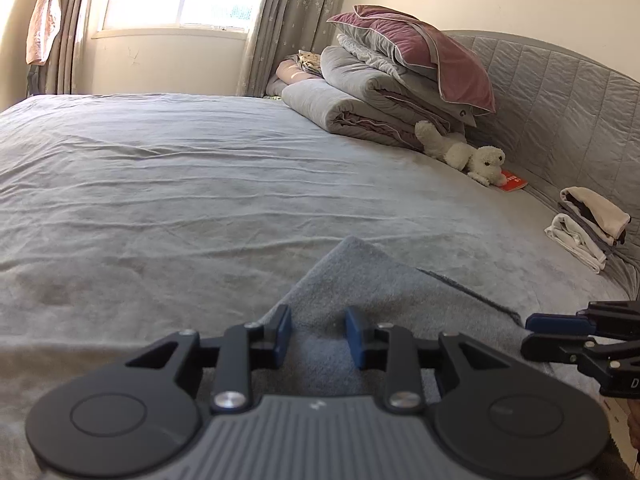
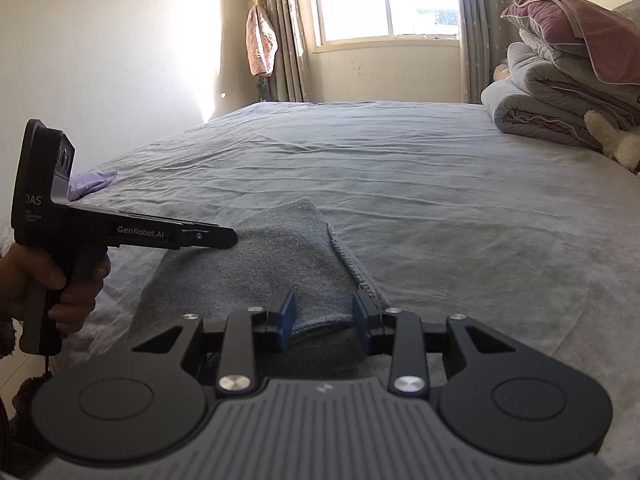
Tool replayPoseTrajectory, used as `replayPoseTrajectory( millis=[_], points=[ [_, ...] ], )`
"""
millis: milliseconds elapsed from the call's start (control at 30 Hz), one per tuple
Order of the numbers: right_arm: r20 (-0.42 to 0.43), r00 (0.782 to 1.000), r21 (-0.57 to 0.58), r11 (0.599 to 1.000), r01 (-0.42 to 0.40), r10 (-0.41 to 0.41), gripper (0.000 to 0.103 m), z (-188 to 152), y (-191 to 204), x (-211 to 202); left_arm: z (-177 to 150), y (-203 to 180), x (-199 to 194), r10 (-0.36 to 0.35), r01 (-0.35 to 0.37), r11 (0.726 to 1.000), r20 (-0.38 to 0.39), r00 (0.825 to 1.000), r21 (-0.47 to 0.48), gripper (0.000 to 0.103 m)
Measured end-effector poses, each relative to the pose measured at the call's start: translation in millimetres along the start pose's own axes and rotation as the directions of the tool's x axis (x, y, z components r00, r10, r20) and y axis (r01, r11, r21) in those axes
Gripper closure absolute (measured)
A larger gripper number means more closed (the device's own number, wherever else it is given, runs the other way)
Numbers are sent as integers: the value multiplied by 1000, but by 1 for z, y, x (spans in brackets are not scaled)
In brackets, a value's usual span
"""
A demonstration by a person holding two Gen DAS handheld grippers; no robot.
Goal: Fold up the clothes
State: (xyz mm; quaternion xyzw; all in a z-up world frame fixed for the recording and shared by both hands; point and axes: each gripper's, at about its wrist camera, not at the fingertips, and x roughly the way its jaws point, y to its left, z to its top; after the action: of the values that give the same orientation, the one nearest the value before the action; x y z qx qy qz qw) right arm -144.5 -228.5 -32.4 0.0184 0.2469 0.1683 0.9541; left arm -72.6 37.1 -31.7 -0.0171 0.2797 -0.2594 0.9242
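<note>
Left gripper (image 1: 318, 336) fills the near edge of the left wrist view, jaws partly apart, blue pads clear of the cloth, nothing pinched. Grey towel (image 1: 360, 292) lies flat right under and ahead of it, on the near part of the bed (image 1: 160, 184), one corner pointing away. Right gripper (image 1: 560, 330) comes in from the right edge beside the towel; from here I cannot tell its opening. Stack of folded clothes (image 1: 588, 228) sits by the headboard, well apart from the towel. Plush toy (image 1: 464, 156) and rolled quilts (image 1: 360, 108) further back.

Right wrist view: right gripper (image 2: 324, 322) jaws also partly apart, straddling the towel's (image 2: 280, 252) near folded edge, pads not pressing on it. Left gripper (image 2: 224, 236) hovers over the towel's left side, a hand (image 2: 60, 284) on its grip. Small purple cloth (image 2: 90, 184) at the bed's left edge.

Looks like a fold just got laid down and both sides are let go. Next probably: re-grip two corners of the near edge and fold again, or carry it to the stack. Needs both pads to catch all layers.
</note>
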Motion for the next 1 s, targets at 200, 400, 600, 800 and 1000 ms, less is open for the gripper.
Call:
replayPoseTrajectory(
  millis=[200,400,600,800,1000],
  points=[
    [15,1000,-19,1000,-13,14,67,19,16,6,16,-21,-3,8,-6,995,-11,1000,98,53],
    [-38,999,-37,999,16,-17,63,4,25,26,16,-34,9,55,-42,983,-71,996,179,52],
    [-45,998,-11,999,51,-52,55,-4,18,0,20,-41,7,99,-70,965,-105,990,254,43],
    [-108,991,120,988,97,-84,38,3,3,-21,24,-48,2,161,-109,941,-142,977,320,24],
    [-226,973,395,910,128,-39,4,3,-9,-30,32,-55,-3,162,-62,919,-231,959,389,9]
  ],
)
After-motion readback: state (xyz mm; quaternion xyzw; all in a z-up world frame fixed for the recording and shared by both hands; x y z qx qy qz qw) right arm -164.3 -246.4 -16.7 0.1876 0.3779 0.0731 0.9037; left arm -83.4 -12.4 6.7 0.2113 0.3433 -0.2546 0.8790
